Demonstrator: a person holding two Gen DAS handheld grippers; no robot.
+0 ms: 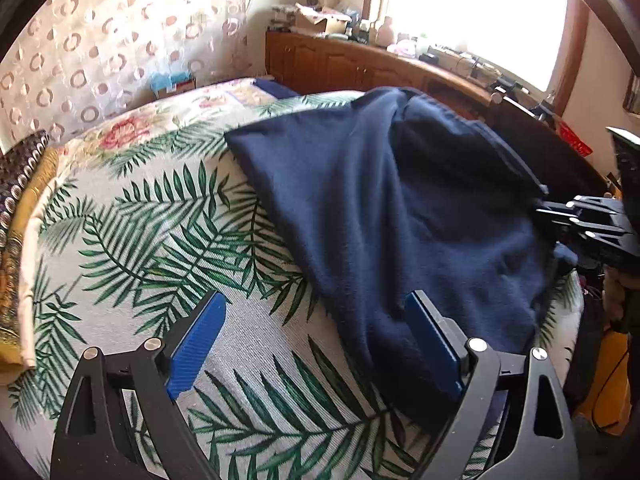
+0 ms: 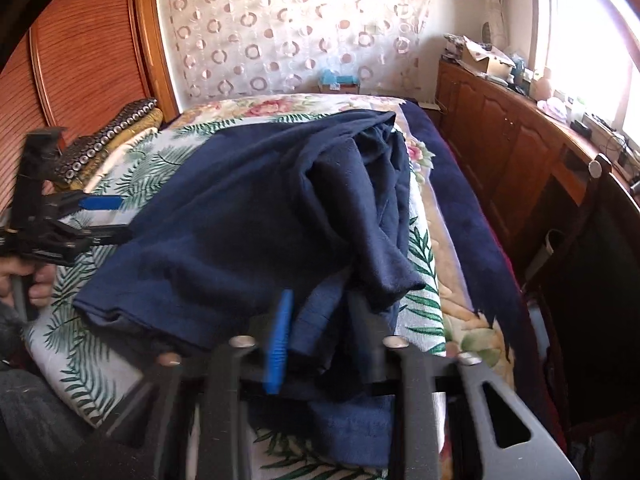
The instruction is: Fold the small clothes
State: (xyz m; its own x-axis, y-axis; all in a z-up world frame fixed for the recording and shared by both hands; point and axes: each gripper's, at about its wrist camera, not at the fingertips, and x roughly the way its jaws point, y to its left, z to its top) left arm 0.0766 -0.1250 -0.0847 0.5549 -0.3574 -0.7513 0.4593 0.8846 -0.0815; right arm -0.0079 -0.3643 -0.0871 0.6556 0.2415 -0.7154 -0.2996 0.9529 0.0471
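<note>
The left wrist view looks steeply down along its own fingers, close over the leaf-print bedcover (image 1: 168,240), facing the window (image 1: 472,12) and the wooden cabinets. The right wrist view sits equally near, facing the circle-patterned curtain (image 2: 288,40). Both share the navy garment (image 1: 380,200) (image 2: 240,208), and each catches the other gripper at its edge.

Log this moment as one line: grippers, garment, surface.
left gripper: open, empty, at garment edge | right gripper: shut on garment | garment: navy, rumpled, partly folded | bedspread: leaf print
</note>
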